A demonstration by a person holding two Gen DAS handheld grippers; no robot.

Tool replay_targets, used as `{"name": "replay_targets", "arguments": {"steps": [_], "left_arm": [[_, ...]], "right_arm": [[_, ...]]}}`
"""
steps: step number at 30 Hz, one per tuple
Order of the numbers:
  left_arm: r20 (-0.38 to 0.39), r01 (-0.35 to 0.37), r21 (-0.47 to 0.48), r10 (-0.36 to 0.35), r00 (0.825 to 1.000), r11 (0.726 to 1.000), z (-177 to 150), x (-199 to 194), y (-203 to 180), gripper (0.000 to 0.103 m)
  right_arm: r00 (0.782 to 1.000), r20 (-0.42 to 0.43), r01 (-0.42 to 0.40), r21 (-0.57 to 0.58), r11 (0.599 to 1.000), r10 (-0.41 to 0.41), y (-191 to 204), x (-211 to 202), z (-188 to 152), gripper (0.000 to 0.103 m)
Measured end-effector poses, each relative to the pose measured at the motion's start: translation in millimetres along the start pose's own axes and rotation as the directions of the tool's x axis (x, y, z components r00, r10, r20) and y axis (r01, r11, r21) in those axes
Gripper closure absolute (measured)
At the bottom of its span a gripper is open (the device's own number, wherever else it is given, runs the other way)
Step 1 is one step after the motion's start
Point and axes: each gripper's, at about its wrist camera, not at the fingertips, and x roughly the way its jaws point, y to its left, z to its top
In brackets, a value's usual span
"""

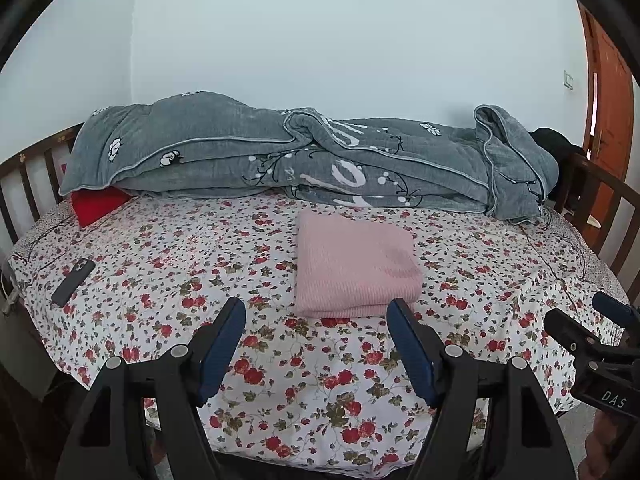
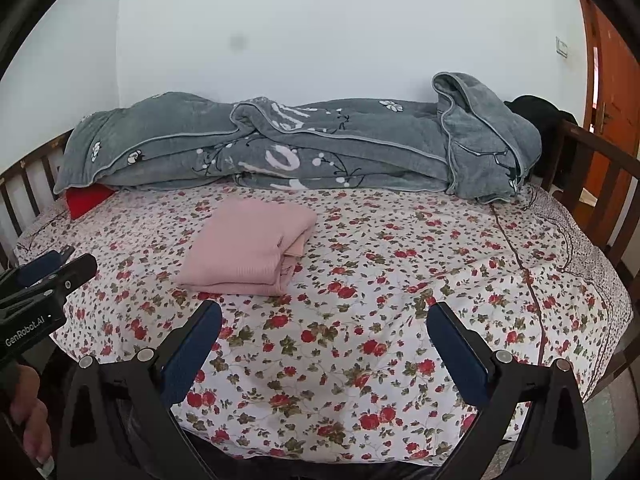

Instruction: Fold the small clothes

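A pink knitted garment (image 1: 354,266) lies folded into a neat rectangle on the floral bedsheet (image 1: 280,380). It also shows in the right wrist view (image 2: 250,246), left of centre, with its layered edges facing right. My left gripper (image 1: 316,312) is open and empty, held just in front of the garment's near edge. My right gripper (image 2: 324,314) is open and empty, over bare sheet to the right of the garment. The right gripper shows at the left wrist view's right edge (image 1: 600,320); the left gripper shows at the right wrist view's left edge (image 2: 60,264).
A rumpled grey quilt (image 1: 304,160) runs along the back of the bed against the wall. A red pillow (image 1: 98,204) peeks out under its left end. A dark phone (image 1: 74,282) lies on the sheet at left. Wooden bed rails (image 2: 600,176) stand at both sides.
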Motion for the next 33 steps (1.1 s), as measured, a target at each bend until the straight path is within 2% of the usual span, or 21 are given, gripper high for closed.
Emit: {"name": "replay_targets", "arguments": {"steps": [16,29,33], "left_arm": [[0.002,0.000,0.001,0.000,1.000,1.000,1.2,-1.1,-0.9,0.031],[0.003,-0.001,0.001,0.001,1.000,1.000,1.6,-1.8,-2.3,0.031],[0.003,-0.003,0.000,0.003,1.000,1.000,1.7,-3.2,-2.8,0.031]], "right_arm": [[1.000,0.010,0.020,0.006,1.000,-0.020,-1.6,-5.2,0.4,0.002],[1.000,0.011,-0.007,0.014,1.000,0.006,-0.2,-9.3,1.5,0.002],[1.000,0.012,0.014,0.003,1.000,-0.014,1.7,-9.6,1.8,0.002]]}}
